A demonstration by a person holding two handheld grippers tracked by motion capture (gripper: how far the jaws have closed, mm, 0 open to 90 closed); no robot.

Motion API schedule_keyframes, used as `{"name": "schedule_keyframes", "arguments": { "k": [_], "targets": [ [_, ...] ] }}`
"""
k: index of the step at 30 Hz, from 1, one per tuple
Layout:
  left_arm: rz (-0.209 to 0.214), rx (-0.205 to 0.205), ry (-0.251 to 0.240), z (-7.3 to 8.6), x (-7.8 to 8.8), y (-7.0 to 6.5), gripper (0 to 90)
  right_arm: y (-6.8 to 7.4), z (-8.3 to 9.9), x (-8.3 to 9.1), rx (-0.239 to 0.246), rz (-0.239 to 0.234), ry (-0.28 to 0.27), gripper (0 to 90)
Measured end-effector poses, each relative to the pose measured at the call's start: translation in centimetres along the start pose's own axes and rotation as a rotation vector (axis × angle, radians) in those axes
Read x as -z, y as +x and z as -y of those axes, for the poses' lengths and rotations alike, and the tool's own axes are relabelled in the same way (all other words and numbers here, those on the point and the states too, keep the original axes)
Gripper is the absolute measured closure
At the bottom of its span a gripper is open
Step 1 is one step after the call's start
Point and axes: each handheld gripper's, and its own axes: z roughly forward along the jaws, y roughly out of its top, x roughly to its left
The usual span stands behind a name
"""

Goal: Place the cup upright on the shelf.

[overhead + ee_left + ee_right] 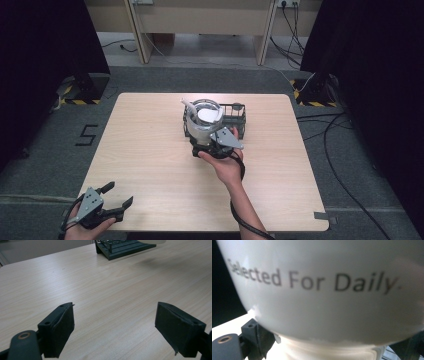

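High view — pale wooden table (150,165) on grey floor (45,150); left gripper (116,196) fingers spread, right gripper (212,145) fingers clamp white cup (324,290).

Desk (150,165): rack (235,119) set toward the far edge, slightly right of centre. Bowl (202,120) at the rack's left end, touching it; cannot tell whether resting in it or held above. Right gripper (212,142) just before the bowl, on its near side, with its hand (227,167) nearer the near edge. Left gripper (112,197) at the near left corner, well apart from the rack.
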Motion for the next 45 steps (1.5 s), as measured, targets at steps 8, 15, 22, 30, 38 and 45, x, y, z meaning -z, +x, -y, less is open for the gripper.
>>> {"name": "schedule_keyframes", "arguments": {
  "k": [8, 15, 22, 30, 38, 45],
  "targets": [
    [0.002, 0.001, 0.0, 0.0, 0.0, 0.0, 15.3, -1.1, -0.8, 0.2, -0.005, 0.034, -0.014, 9.7],
    [0.001, 0.002, 0.0, 0.0, 0.0, 0.0, 15.3, -1.9, -1.7, 0.3, -0.012, 0.055, -0.027, 9.7],
    [0.0, 0.003, -0.002, 0.0, 0.0, 0.0, 15.3, -2.7, -2.6, 0.2, -0.012, 0.076, -0.036, 9.7],
    [0.001, 0.005, -0.003, 0.0, 0.0, 0.0, 15.3, -3.7, -3.3, -0.1, -0.02, 0.104, -0.039, 9.7],
    [0.0, 0.004, -0.002, 0.0, -0.1, 0.0, 15.3, -4.6, -4.0, -0.5, -0.024, 0.123, -0.042, 9.7],
    [0.001, 0.003, -0.001, 0.0, -0.1, 0.0, 15.3, -5.3, -5.0, -0.7, -0.02, 0.144, -0.047, 9.7]
  ]
}}
